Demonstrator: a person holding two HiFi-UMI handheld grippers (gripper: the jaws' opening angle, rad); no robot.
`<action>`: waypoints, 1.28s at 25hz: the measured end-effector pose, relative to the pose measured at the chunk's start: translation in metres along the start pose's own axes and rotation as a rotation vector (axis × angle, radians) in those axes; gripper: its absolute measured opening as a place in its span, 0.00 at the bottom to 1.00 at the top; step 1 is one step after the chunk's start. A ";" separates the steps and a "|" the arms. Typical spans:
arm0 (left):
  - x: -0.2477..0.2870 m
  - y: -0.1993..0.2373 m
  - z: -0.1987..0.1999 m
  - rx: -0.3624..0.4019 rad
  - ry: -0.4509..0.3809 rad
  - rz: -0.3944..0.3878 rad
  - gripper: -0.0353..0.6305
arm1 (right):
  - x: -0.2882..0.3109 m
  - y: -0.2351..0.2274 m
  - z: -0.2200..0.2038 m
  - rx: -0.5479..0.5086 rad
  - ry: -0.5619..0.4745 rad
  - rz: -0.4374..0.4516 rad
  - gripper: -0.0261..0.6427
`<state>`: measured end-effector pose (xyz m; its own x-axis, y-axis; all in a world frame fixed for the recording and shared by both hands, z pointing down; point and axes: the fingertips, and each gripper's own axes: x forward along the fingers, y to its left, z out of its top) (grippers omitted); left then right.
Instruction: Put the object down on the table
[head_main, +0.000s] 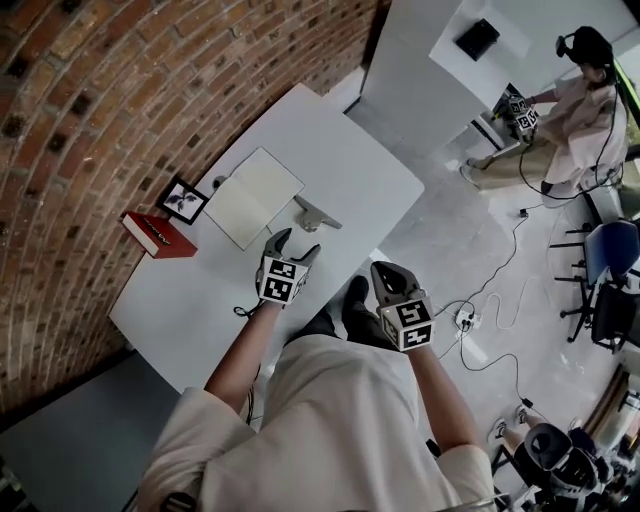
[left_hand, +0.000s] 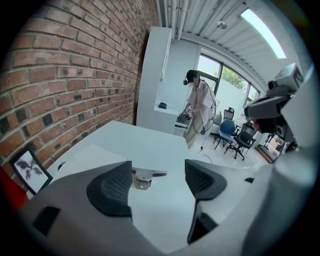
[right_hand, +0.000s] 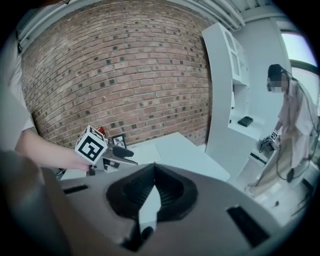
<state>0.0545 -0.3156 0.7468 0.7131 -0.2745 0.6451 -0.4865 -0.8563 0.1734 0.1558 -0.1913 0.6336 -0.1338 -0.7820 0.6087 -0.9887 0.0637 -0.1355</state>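
One small grey metal bracket is lying flat on the white table, roughly mid-table and toward the edge nearest the person. Nothing is holding it. The left gripper sits just short of it with its jaws spread wide. In the left gripper view the bracket shows in the gap beyond them, partly tucked behind the left pad, and nothing is clamped between the pads.

The right gripper is off the table's edge, close to the person's body. Its jaw tips are pressed together and there's nothing in them.

Moving out from the bracket, an open white notebook lies right beside it on the wall side. Past that there's a small black picture frame with a dark leafy print. A red book sits near the brick wall, just beside the frame. All of these are clear of the bracket, so nothing crowds it apart from the notebook's corner nearby.

Off the table, cables snake across the grey floor to a power strip. A second person is standing at a white cabinet, well away, also with a marker-cube gripper. Some office chairs sit along the right side.
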 end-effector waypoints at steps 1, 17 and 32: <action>-0.007 -0.001 0.003 0.002 -0.013 -0.001 0.54 | -0.003 0.001 -0.001 0.000 -0.002 -0.006 0.04; -0.106 -0.051 0.045 -0.023 -0.184 0.054 0.31 | -0.066 0.003 0.012 -0.049 -0.055 0.028 0.04; -0.185 -0.130 0.040 -0.132 -0.281 0.292 0.09 | -0.135 -0.009 -0.009 -0.177 -0.099 0.187 0.04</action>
<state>0.0061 -0.1711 0.5748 0.6367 -0.6213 0.4566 -0.7359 -0.6664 0.1194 0.1825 -0.0811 0.5594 -0.3164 -0.8026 0.5057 -0.9450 0.3133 -0.0941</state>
